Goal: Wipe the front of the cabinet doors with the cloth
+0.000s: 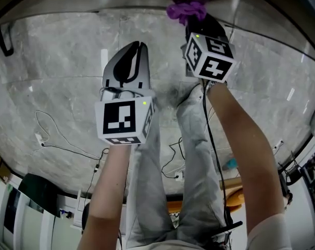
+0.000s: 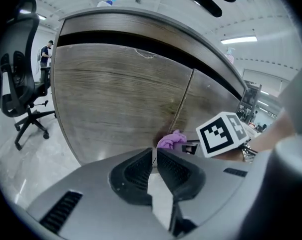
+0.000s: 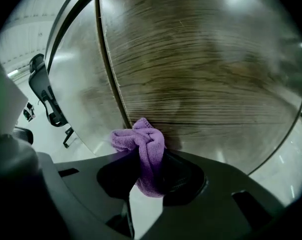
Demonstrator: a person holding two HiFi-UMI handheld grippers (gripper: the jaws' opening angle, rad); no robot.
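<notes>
The fingers of your right gripper (image 3: 150,176) clamp the purple cloth (image 3: 141,141) against the cabinet door (image 3: 200,74), while those of your left gripper (image 2: 154,156) sit closed, empty.

Glossy grey marbled floor (image 1: 53,87). Thin white cable (image 1: 40,138) lies looped at left. Black office chair (image 2: 16,79) stands on casters. Wood-fronted cabinet (image 2: 116,104) stands on floor.
</notes>
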